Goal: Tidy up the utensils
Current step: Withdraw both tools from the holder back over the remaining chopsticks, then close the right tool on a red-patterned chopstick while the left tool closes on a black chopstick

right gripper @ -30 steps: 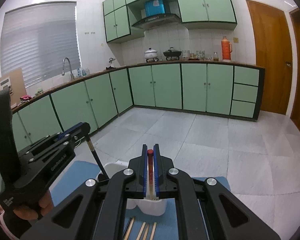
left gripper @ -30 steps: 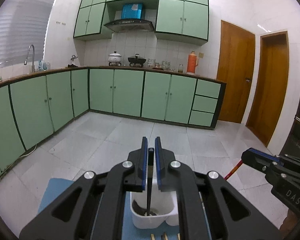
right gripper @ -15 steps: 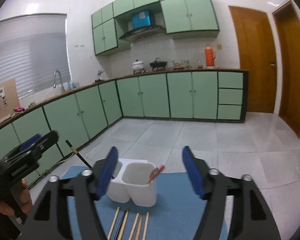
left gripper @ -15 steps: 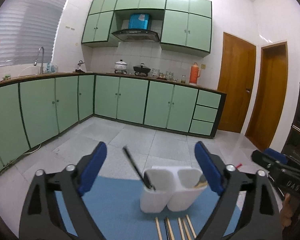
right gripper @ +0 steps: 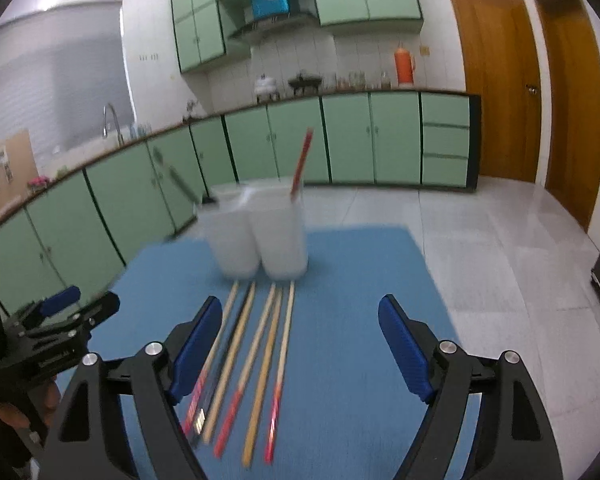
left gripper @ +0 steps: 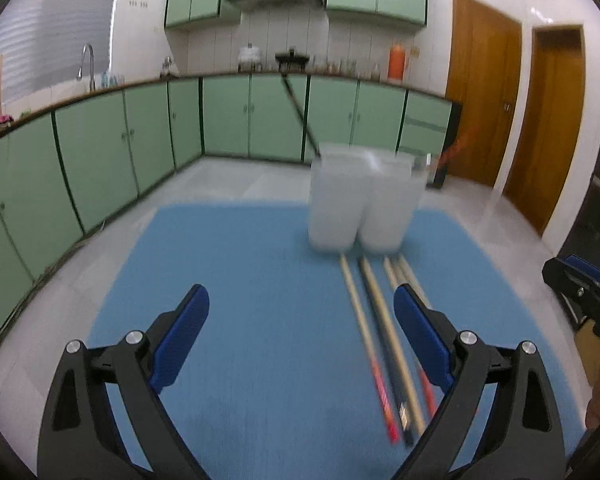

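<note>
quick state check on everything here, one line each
left claw: open, nothing between its fingers
right claw: jaws opening, empty, above the loose chopsticks
white two-cup holder: upright on the blue mat
black chopstick: leaning in left cup
red-tipped chopstick: leaning in right cup
loose chopsticks: lying flat

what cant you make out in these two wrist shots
- Inside of the white two-cup plastic holder: both views sit too low and are motion-blurred.
- Print on the loose wooden chopsticks on the blue mat: smeared.
- Chopstick near ends, left wrist view: behind the open left gripper.
- Countertop items: too small.
</note>
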Demonstrator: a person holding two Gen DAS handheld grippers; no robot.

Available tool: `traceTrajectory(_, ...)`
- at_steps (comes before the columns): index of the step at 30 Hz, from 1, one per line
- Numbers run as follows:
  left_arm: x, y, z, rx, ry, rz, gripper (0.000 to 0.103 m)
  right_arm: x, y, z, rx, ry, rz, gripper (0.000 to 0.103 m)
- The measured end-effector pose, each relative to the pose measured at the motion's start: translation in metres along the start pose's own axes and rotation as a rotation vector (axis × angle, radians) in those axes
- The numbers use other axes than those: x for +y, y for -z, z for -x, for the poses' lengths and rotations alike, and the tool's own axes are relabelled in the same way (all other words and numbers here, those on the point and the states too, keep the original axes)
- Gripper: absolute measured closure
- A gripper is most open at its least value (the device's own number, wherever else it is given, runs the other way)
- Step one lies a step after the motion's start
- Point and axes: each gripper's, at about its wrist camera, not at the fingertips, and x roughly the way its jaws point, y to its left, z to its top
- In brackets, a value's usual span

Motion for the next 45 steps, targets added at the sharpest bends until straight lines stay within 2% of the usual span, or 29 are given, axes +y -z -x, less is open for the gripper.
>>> traceTrajectory(4,0.004,0.03,0.003,0.059,-0.009,-0.012,0.012,0.007,0.034,0.0,0.073,-0.003,0.011,0.025)
traceTrajectory(6,0.003,0.042,0.005,0.074,-0.01,-0.021,0.012,0.008,0.048,0.0,0.108,-0.004,0.008,0.029)
traceTrajectory(10,0.001,0.057,0.006,0.108,-0.023,-0.04,0.012,0.016,0.078,-0.003,0.19,-0.018,0.024,0.044)
traceTrajectory(15,0.001,0.069,0.006,0.143,-0.027,-0.046,0.012,0.02,0.095,-0.01,0.256,-0.023,0.045,0.067)
traceTrajectory(22,-0.005,0.075,0.005,0.162,-0.026,-0.06,0.012,0.021,0.101,-0.019,0.288,-0.03,0.055,0.082)
traceTrajectory(25,-0.009,0.076,0.002,0.169,-0.026,-0.065,0.012,0.021,0.103,-0.023,0.286,-0.016,0.065,0.085)
traceTrajectory(35,-0.012,0.075,0.002,0.178,-0.009,-0.071,0.012,0.03,0.1,-0.031,0.278,0.008,0.095,0.086)
traceTrajectory(39,-0.018,0.077,0.003,0.184,0.013,-0.083,0.012,0.028,0.098,-0.034,0.282,0.018,0.093,0.097)
traceTrajectory(45,-0.033,0.08,0.0,0.202,0.043,-0.111,0.012,0.02,0.097,-0.031,0.281,0.034,0.069,0.097)
